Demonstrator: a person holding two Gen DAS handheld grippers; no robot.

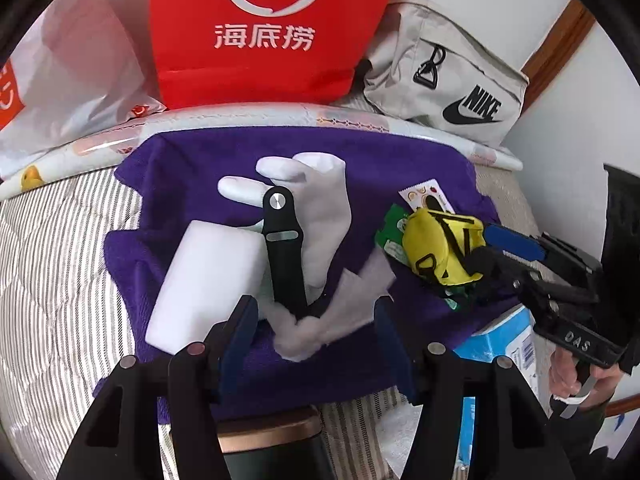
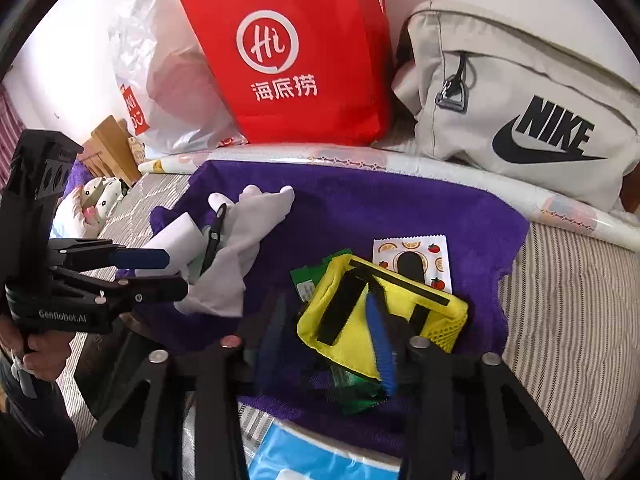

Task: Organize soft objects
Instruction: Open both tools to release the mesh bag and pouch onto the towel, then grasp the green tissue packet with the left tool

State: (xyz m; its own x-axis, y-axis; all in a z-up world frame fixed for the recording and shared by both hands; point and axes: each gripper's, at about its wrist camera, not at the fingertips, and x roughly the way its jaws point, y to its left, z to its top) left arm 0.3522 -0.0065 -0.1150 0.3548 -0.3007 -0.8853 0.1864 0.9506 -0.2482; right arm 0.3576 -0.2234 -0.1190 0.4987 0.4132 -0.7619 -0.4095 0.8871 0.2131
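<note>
A purple towel lies spread on the bed. On it rest a white foam block, a black watch strap and pale grey socks. My left gripper is open, with the crumpled end of a sock between its fingers and untouched by the pads. A yellow pouch with black straps lies on a green packet, next to a fruit-print sachet. My right gripper stands open around the pouch's near edge.
A red paper bag, a clear plastic bag and a beige Nike bag stand behind the towel against the wall. A blue-and-white pack lies at the towel's near edge. Striped bedding surrounds the towel.
</note>
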